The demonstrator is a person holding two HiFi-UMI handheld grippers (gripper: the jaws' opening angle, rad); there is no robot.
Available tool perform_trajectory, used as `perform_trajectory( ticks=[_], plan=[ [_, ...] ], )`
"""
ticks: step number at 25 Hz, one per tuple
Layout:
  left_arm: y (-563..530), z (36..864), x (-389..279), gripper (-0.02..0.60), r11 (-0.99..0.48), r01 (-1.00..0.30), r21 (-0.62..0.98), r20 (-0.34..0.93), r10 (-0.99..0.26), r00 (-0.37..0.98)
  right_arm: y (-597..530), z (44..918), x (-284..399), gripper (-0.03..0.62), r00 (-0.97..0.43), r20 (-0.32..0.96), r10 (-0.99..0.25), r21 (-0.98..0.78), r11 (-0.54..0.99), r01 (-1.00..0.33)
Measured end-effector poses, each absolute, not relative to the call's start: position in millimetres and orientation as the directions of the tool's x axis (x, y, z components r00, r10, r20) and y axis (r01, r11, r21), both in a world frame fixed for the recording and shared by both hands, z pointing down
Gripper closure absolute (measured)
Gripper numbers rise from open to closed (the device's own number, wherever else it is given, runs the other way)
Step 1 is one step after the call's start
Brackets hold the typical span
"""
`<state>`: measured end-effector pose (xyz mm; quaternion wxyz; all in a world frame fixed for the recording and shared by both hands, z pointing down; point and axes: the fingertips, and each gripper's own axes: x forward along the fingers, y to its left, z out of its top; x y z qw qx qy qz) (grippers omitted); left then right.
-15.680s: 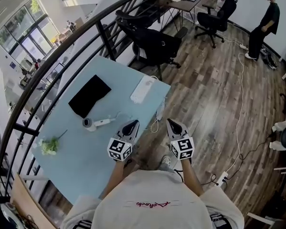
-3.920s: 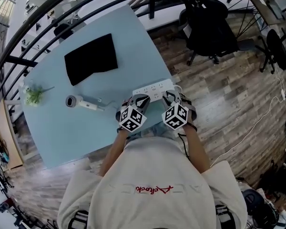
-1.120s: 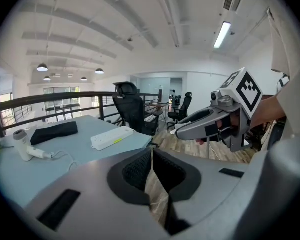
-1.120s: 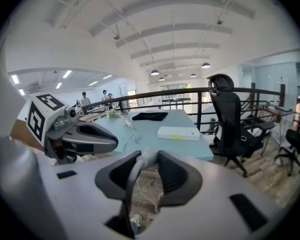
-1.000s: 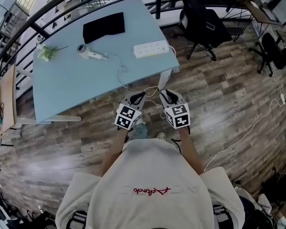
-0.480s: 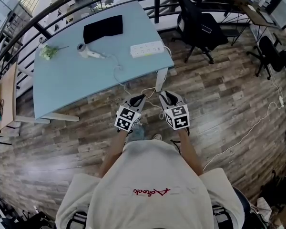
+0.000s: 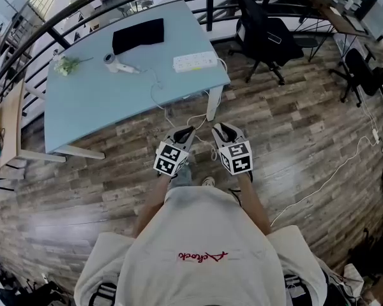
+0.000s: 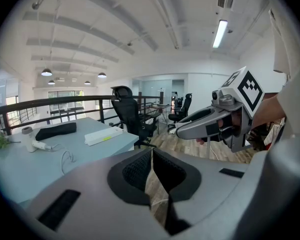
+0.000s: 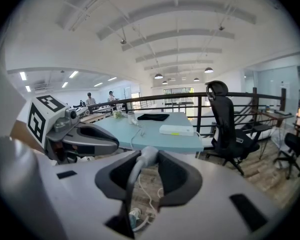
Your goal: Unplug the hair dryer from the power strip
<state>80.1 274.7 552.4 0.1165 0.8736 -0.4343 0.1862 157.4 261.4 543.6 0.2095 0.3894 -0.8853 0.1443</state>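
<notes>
The white hair dryer (image 7: 118,64) lies on the light blue table (image 7: 102,107), left of the white power strip (image 7: 195,61). Its cable (image 7: 156,92) runs across the top, over the near edge and down toward my grippers. Both grippers hang over the wooden floor, well short of the table. My right gripper (image 7: 218,129) is shut on the cable's pale plug (image 9: 145,156), which sits between its fingers with the cord trailing below. My left gripper (image 7: 186,131) is shut with nothing in it; in the left gripper view (image 8: 152,156) its pads meet.
A black cloth (image 7: 138,34) and a small green plant (image 7: 65,65) lie at the table's far side. A black railing (image 7: 83,11) runs behind it. Black office chairs (image 7: 268,37) stand to the right. More cables (image 7: 319,183) lie on the wooden floor.
Both grippers have drawn back from the table together, the right one still holding the plug. The table and power strip sit farther off in the head view.
</notes>
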Motion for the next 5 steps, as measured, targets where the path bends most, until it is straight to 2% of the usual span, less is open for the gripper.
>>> perform_trajectory(
  ticks=[5],
  plan=[
    [284.9,547.5,88.6,0.561,-0.600,-0.799,0.038,0.419,-0.717,0.558,269.7,537.3,166.0,0.473,-0.605,0.478,-0.637,-0.085,0.652,-0.754]
  ],
)
